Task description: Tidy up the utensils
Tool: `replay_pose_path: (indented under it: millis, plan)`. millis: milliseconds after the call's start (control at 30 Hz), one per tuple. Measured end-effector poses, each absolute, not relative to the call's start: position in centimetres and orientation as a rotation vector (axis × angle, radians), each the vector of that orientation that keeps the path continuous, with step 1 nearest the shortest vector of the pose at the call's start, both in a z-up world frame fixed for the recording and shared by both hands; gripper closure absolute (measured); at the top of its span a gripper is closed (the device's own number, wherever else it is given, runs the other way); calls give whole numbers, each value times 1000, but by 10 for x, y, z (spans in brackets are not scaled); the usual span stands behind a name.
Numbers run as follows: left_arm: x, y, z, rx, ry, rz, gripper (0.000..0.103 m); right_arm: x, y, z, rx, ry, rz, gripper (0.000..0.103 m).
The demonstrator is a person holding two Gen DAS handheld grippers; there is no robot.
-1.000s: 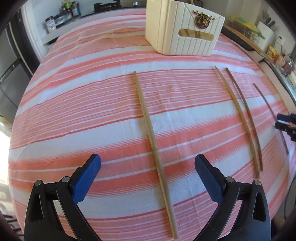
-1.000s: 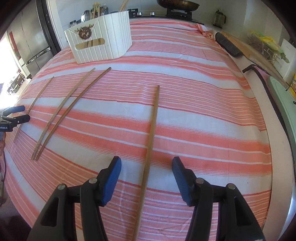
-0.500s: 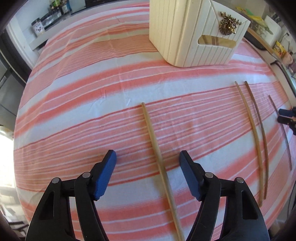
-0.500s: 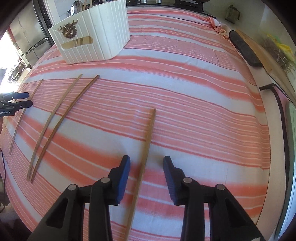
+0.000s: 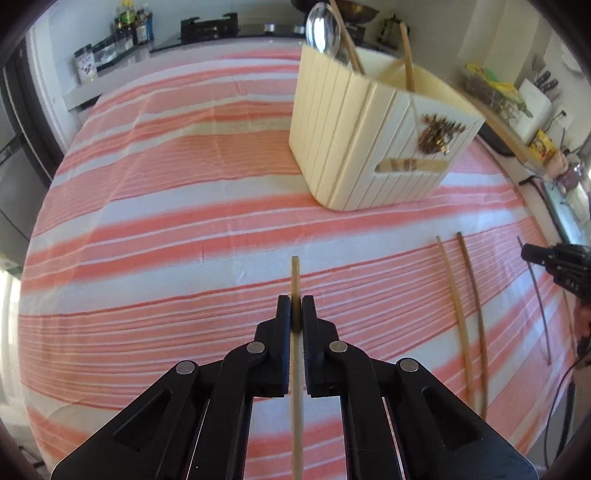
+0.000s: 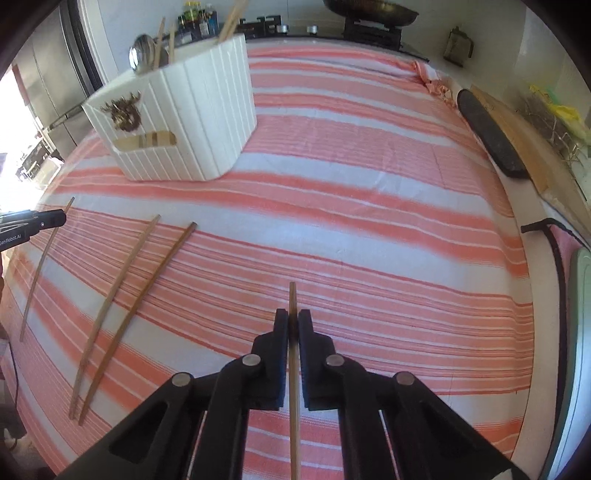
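Left gripper [image 5: 296,306] — fingers [image 5: 282,325] just closed, pinching a pale stick [image 5: 295,273] near its far end, short of the box [image 5: 354,155] and left of it. Right gripper [image 6: 293,321] likewise just closed on a brown stick [image 6: 292,295], short of the box, to its right. Probably light, stiff, smooth — apt to pivot in so narrow a pinch; better taken nearer mid-length. Only in the left view: the box's inside wall behind spoon [image 5: 323,27] and standing sticks. Only in the right view: a dark board [image 6: 491,136] far right of the box.
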State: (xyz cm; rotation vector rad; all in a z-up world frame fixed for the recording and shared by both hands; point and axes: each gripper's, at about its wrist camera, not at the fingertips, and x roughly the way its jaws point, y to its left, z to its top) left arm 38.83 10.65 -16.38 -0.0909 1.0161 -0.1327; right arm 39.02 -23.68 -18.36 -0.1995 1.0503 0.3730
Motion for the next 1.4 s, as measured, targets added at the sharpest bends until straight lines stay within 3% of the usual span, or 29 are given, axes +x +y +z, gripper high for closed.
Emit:
replay_pose_path:
  millis: [300, 600, 1100, 1400]
  plan:
    - [319, 106, -66, -118, 748, -203, 99, 307, -253, -78, -151, 741, 463, 97]
    - [283, 107, -30, -149, 637, -229, 99, 273, -257, -25, -118, 560, 489, 97]
    - [279, 106, 13, -144, 577, -267, 99, 292, -244, 11, -123, 475, 494, 97]
    - [321, 105, 92, -148, 413, -253, 99, 331, -230, 47, -120, 415, 506, 97]
